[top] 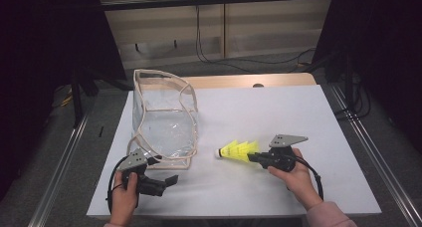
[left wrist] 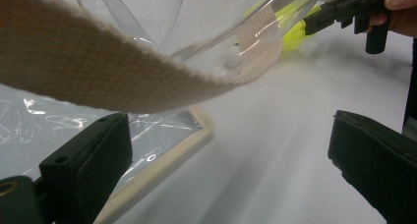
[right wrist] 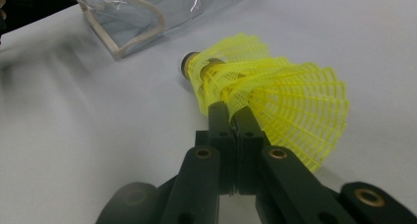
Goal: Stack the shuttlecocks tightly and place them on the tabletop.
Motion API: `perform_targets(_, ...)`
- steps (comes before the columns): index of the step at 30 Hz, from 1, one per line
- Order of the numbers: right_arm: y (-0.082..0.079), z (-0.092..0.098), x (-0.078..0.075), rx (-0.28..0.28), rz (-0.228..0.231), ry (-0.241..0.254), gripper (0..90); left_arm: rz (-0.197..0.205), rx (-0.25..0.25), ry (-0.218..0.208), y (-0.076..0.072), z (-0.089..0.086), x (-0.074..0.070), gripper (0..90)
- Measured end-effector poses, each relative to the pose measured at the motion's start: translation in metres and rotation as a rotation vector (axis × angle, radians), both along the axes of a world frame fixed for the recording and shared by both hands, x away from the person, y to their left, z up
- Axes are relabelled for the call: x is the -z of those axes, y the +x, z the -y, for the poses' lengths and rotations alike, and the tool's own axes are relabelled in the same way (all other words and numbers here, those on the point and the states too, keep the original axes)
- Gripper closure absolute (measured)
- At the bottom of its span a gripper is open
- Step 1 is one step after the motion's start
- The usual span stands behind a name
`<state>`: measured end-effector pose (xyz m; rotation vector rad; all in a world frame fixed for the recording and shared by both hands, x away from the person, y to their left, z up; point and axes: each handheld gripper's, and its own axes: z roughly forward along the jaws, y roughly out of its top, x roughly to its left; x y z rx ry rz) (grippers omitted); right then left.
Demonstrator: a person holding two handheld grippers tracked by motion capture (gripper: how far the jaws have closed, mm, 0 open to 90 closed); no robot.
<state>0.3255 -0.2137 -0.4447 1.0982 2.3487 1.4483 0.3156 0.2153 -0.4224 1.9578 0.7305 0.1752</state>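
Right tool (top: 253,157) is clamped on the yellow shuttlecock (top: 239,150) — jaws pinched nearly flat on the edge of the mesh skirt, cork end pointing left toward the clear bag (top: 164,120). In the right gripper view the skirt (right wrist: 275,96) fans out above the closed jaws and looks like more than one shuttlecock nested together, though I can't tell the count. The shuttlecock sits low over the white bench (top: 278,112), near centre, just right of the bag; whether it touches the surface is unclear. Left tool (top: 166,181) is at the near left, jaws standing wide apart with nothing between them; in the left gripper view the bag's beige strap (left wrist: 98,71) hangs across just above the jaws and the bag's trimmed edge (left wrist: 162,160) lies beside the left jaw. The bag stands upright with its mouth at the top, handles drooping over it. Judged step: open the bag and drop the shuttlecock in. To do it well — left tool should take the strap or the rim trim, not the slick film, and pull the mouth toward the right so it stays gaping. Right tool should lift clear over the rim, cork first, and release only once the skirt is inside the mouth. The grip on thin mesh looks weak, so move slowly and avoid brushing the handles, which could snag the skirt or tip the light bag.
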Motion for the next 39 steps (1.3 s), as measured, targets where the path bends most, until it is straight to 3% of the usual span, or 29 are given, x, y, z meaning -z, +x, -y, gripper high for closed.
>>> perform_targets(14, -0.0008, -0.0007, 0.0018, 0.001, -0.007, -0.009, 87.8, -0.015, 0.007, -0.001, -0.0004, 0.0002, 0.0004, 2.8)
perform_targets(16, -0.0009, -0.0009, 0.0018, 0.002, -0.005, -0.008, 87.5, 0.010, -0.006, -0.008, 0.0004, 0.0004, 0.0005, 2.8)
perform_targets(20, -0.0009, -0.0005, 0.0019, 0.002, -0.004, -0.013, 86.2, 0.009, -0.002, 0.005, 0.0007, -0.0006, -0.0001, 2.8)
perform_targets(39, -0.0022, 0.0030, 0.0032, 0.031, -0.015, -0.008, 71.5, 0.011, 0.001, 0.013, 0.0013, -0.0004, 0.0005, 2.8)
